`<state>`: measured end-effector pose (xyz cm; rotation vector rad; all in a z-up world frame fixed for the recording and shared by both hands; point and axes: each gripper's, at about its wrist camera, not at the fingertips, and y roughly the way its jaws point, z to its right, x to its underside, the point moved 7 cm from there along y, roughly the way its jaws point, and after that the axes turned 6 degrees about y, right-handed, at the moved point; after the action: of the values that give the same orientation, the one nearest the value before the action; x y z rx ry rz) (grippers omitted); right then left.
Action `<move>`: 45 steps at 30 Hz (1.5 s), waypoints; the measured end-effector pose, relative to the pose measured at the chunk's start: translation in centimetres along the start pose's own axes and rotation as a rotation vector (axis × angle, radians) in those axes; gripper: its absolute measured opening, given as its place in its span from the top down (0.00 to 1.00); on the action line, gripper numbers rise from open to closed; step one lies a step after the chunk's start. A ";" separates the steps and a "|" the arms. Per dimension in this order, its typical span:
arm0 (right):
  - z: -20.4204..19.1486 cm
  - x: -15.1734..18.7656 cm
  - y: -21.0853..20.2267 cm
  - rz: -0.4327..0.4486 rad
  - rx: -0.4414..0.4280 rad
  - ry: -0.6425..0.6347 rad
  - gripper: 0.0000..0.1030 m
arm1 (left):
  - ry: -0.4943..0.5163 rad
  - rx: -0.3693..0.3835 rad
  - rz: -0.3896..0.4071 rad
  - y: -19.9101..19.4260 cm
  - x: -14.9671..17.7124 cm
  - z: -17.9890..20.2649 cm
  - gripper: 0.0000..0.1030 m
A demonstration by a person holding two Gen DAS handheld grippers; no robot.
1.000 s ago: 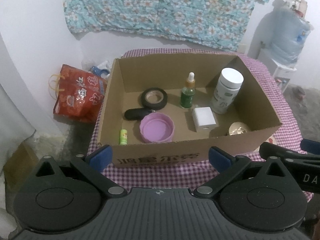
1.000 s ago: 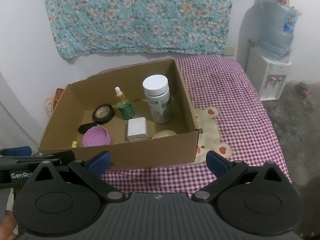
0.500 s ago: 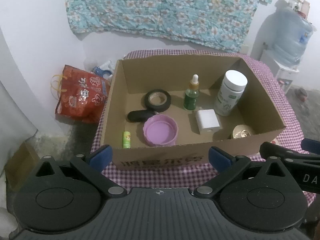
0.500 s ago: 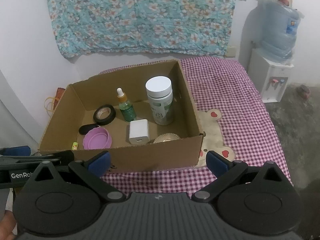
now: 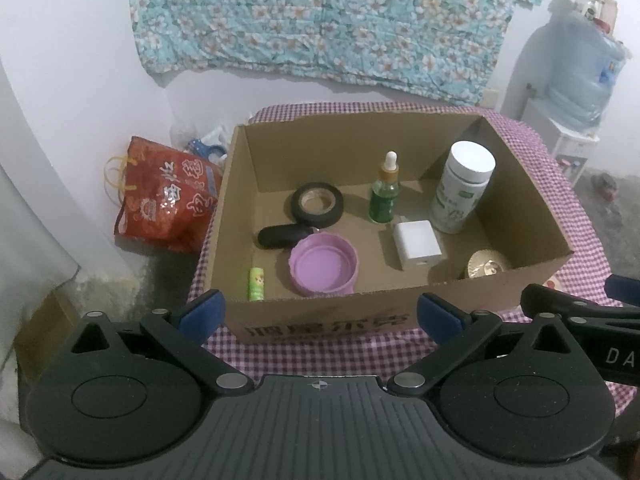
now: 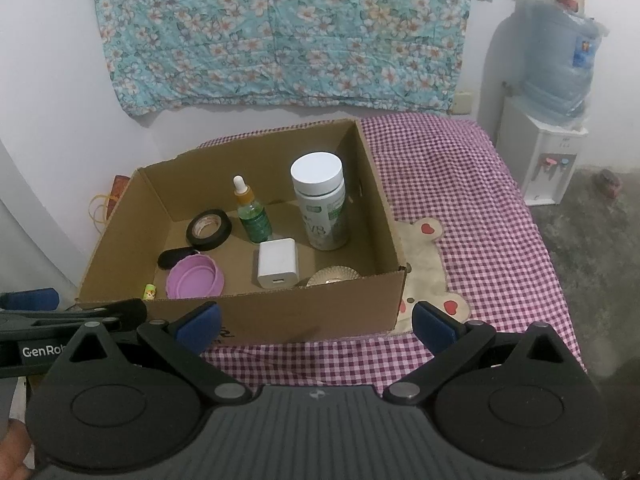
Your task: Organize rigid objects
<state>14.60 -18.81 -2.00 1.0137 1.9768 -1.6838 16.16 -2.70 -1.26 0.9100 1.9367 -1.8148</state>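
Left wrist view: the left gripper (image 5: 318, 312) has its fingers (image 5: 202, 314) spread wide and released, holding nothing. Straight ahead of them, just past the tips, stands an open cardboard box (image 5: 360, 316) on a surface covered with a purple checked cloth (image 5: 320, 356). Inside the box, ahead of the left finger, lies a small green tube (image 5: 256, 283); beyond it a black oblong thing (image 5: 280, 235) and a roll of black tape (image 5: 317, 204). Between the fingers' lines sit a purple lid (image 5: 323, 265), a green dropper bottle (image 5: 385, 196) standing upright, and a white charger block (image 5: 418, 243). Ahead of the right finger stand a white jar (image 5: 464, 186) and, in the near corner, a gold round thing (image 5: 486, 269) partly hidden by the box wall. Far left of the fingers a red bag (image 5: 166, 196) sits on the floor. The right gripper (image 5: 580, 312) shows at the right edge.

Right wrist view: the right gripper (image 6: 316, 322) also has its fingers (image 6: 434, 322) spread apart and released, empty. The box (image 6: 280, 320) lies ahead of the left finger, with the jar (image 6: 322, 200), dropper bottle (image 6: 252, 216), tape (image 6: 209, 229), lid (image 6: 195, 278) and charger block (image 6: 277, 262) inside. Ahead of the right finger the checked cloth (image 6: 480, 240) carries a bear patch (image 6: 424, 264). A water dispenser (image 6: 552, 128) stands far right.
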 end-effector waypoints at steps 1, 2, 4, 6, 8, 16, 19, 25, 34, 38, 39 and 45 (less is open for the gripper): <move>0.0 0.0 0.0 0.002 0.000 0.000 0.00 | 0.000 0.000 0.001 0.0 0.0 0.0 0.01; 0.0 0.0 -0.1 0.002 0.000 0.000 0.00 | 0.001 0.000 0.001 0.0 0.0 0.0 0.00; 0.0 -0.1 -0.1 0.003 0.000 -0.001 0.00 | 0.002 0.000 0.002 0.0 -0.1 0.0 0.00; 0.0 -0.1 -0.1 0.003 0.000 -0.001 0.00 | 0.001 0.000 0.002 0.0 -0.1 0.0 0.00; 0.0 -0.1 -0.1 0.003 0.000 -0.001 0.00 | 0.002 0.000 0.002 0.0 -0.1 0.0 0.01; 0.0 -0.1 -0.1 0.003 0.001 -0.001 0.00 | 0.002 -0.001 0.002 0.0 -0.1 0.0 0.00; 0.0 -0.1 -0.1 0.003 0.001 -0.001 0.00 | 0.002 -0.001 0.002 0.0 -0.1 0.0 0.01; -0.1 0.0 -0.1 0.003 0.001 -0.001 0.00 | 0.002 -0.002 0.003 0.0 -0.1 0.0 0.00; -0.1 0.0 -0.1 0.003 0.001 -0.001 0.00 | 0.003 -0.003 0.003 -0.1 -0.1 0.0 0.01; -0.1 0.0 -0.1 0.004 0.001 -0.001 0.00 | 0.002 -0.002 0.003 -0.1 0.0 0.1 0.00; -0.1 0.0 -0.1 0.004 0.001 -0.001 0.00 | 0.002 -0.002 0.003 -0.1 0.0 0.1 0.01; 0.1 -0.2 -0.3 0.008 0.000 -0.001 0.00 | 0.003 -0.003 0.003 -0.1 0.0 0.1 0.01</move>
<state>14.57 -18.94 -1.67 1.0189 1.9690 -1.6805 16.09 -2.76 -1.12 0.9146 1.9375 -1.8096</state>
